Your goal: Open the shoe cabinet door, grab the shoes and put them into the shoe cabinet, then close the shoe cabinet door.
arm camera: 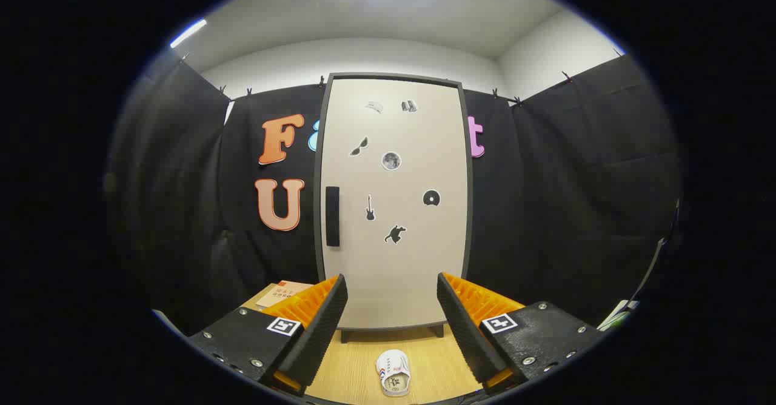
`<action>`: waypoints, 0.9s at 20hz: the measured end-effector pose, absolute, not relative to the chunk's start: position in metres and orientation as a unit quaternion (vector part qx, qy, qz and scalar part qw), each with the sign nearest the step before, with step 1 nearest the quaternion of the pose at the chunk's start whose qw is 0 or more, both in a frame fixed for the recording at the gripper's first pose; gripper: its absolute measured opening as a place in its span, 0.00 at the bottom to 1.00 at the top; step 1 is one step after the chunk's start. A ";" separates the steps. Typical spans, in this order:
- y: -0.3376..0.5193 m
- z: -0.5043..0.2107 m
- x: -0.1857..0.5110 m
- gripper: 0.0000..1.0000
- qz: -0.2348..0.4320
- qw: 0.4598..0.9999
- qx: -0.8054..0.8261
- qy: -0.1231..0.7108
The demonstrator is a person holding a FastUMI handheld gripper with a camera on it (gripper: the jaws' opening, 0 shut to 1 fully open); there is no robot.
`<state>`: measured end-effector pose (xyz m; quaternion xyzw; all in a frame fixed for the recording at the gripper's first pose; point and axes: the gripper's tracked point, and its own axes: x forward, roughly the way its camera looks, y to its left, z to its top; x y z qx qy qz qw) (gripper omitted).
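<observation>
Cabinet door [394,205] shut ahead; my gripper [392,308] jaws apart, empty. I should reach the dark handle [332,216] squarely, clearing the shoe [393,373] below.

The shoe cabinet [394,205] stands upright on the surface [357,371], backed against the booth's cloth wall [576,199], its door [418,259] closed. The handle [332,216] sits on the door's left edge, about halfway up. Several stickers [391,160] are scattered over the door's upper and middle parts. The shoe [393,373] lies on the surface in front of the cabinet, between the fingers of the claw [393,299], which are spread wide apart. A booklet [282,294] lies on the surface left of the cabinet, beyond the left finger.
</observation>
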<state>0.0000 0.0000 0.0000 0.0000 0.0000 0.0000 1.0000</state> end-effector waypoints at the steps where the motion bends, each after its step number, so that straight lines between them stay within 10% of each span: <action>1: 0.000 -0.001 -0.001 0.93 0.001 1.000 0.002 -0.001; 18: 0.020 -0.006 0.008 0.93 0.009 1.000 -0.002 0.010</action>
